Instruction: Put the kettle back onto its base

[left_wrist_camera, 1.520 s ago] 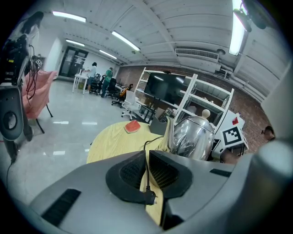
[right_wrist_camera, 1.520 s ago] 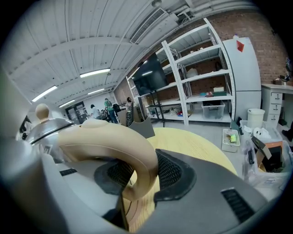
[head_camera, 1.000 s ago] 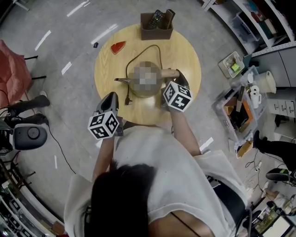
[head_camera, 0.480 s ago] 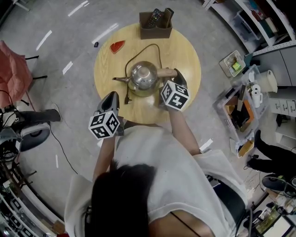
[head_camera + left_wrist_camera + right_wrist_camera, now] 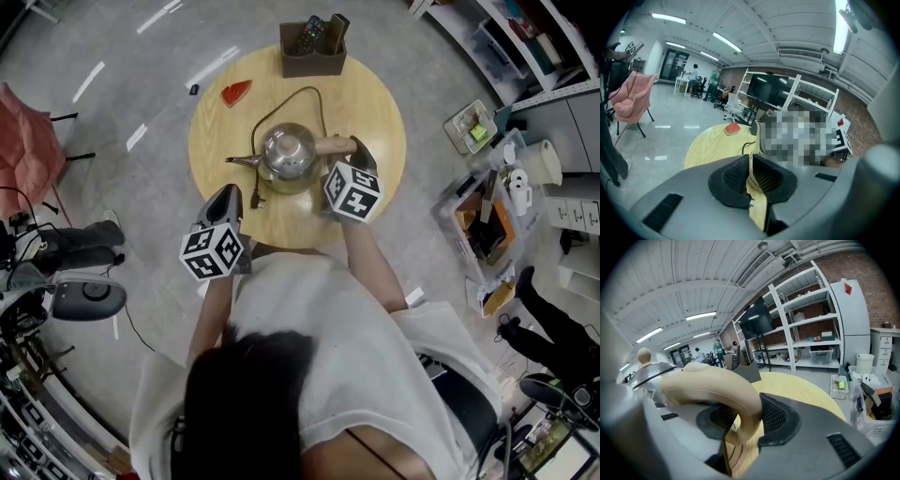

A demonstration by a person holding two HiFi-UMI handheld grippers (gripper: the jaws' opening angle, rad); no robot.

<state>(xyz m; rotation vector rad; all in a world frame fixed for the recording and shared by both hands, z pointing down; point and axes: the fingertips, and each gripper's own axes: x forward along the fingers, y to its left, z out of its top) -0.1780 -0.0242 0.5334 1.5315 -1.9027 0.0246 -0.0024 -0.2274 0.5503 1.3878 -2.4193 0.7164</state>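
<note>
A steel kettle (image 5: 289, 153) with a beige handle (image 5: 336, 145) stands mid-table on the round wooden table (image 5: 366, 103). It sits over its base, of which only a rim (image 5: 289, 186) shows; I cannot tell whether it is seated. My right gripper (image 5: 360, 156) is shut on the handle. In the right gripper view its pads (image 5: 774, 416) clamp the curved handle (image 5: 717, 383) beside the steel body (image 5: 651, 373). My left gripper (image 5: 225, 197) hangs at the table's near left edge, its jaws shut and holding nothing, as the left gripper view (image 5: 751, 176) confirms.
A black cable (image 5: 281, 105) loops from the base across the table, and its plug (image 5: 259, 200) lies near the left gripper. A brown box (image 5: 312, 56) holding remotes stands at the far edge, with a red wedge (image 5: 238, 92) at the far left. Bins and shelves crowd the floor at right.
Kettle and both grippers keep their places. On the floor at left, a person's legs and a dark device have shifted.
</note>
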